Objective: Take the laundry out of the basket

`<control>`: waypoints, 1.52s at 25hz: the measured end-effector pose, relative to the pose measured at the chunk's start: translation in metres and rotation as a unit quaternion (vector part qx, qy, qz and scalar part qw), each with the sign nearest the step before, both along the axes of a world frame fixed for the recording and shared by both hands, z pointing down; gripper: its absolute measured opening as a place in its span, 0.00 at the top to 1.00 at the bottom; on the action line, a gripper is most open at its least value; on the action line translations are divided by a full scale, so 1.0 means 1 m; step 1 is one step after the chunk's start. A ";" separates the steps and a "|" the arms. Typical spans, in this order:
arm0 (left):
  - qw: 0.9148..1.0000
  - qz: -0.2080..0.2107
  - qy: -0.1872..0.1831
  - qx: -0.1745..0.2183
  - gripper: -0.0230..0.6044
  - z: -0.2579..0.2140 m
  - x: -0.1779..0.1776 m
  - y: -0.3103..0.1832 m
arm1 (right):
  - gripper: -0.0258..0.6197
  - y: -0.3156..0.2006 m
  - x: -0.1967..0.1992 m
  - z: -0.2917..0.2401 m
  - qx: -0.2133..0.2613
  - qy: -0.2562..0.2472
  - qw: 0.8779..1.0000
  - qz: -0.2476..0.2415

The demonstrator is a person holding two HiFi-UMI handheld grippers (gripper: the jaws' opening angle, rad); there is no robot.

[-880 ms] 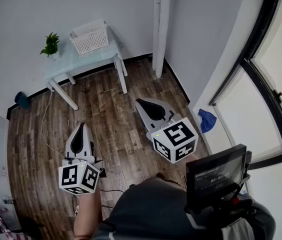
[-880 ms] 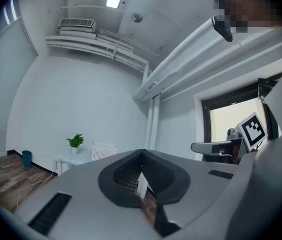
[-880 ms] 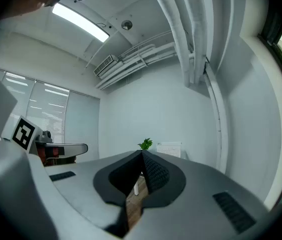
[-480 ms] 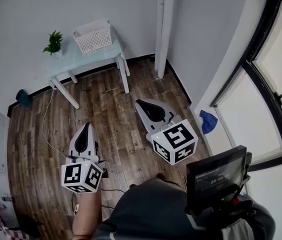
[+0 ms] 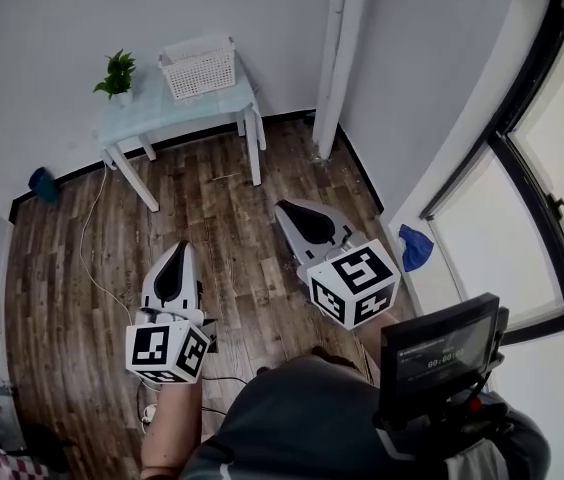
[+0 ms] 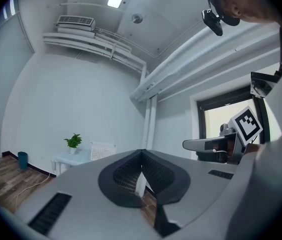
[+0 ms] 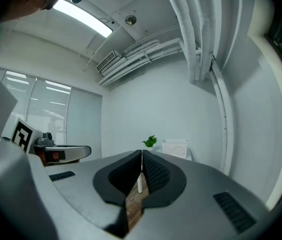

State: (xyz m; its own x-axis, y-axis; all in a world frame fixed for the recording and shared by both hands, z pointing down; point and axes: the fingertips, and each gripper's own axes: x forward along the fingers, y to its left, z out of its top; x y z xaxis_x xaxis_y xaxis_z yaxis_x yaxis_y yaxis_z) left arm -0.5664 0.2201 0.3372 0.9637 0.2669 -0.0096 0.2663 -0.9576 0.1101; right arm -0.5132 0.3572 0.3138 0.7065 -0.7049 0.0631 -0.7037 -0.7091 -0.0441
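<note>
Currently both claws are shut and empty: left claw (image 5: pixel 179 250), right claw (image 5: pixel 284 208), over the wood floor (image 5: pixel 227 238). Basket (image 5: pixel 199 67) sits on table (image 5: pixel 162 116) at 12 o'clock, well apart; plant (image 5: pixel 116 72) at its 9 o'clock.

**A:** Where is my head view looking from?

**B:** High up, facing steeply down at the wooden floor (image 5: pixel 232 258). The left gripper (image 5: pixel 180 250) and right gripper (image 5: pixel 284 208) are close below it, and the table (image 5: pixel 167 118) is far off by the wall.

**A:** And my gripper views?

**B:** Each sits low behind its own jaws and faces level across the room. Both share the distant basket (image 6: pixel 102 150) and plant (image 6: pixel 73 141) with the head view. Each also catches the other gripper at its edge.
</note>
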 end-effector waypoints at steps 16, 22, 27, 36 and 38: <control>1.000 0.012 0.005 0.001 0.95 0.005 0.038 -0.053 | 0.94 -0.062 0.042 0.004 -0.001 0.000 1.000 -0.005; 1.000 -0.018 -0.008 -0.001 0.95 0.008 0.095 -0.069 | 0.94 -0.072 0.105 0.007 0.017 -0.008 1.000 -0.023; 0.999 -0.031 -0.012 0.005 0.95 0.002 0.155 -0.073 | 0.94 -0.076 0.165 0.003 0.028 -0.008 0.999 -0.038; 0.999 -0.027 -0.023 0.018 0.95 0.004 0.233 -0.053 | 0.93 -0.054 0.242 0.003 0.054 -0.006 0.998 -0.039; 0.999 -0.031 -0.026 0.018 0.95 0.005 0.266 -0.048 | 0.94 -0.047 0.277 0.003 0.055 -0.007 0.998 -0.040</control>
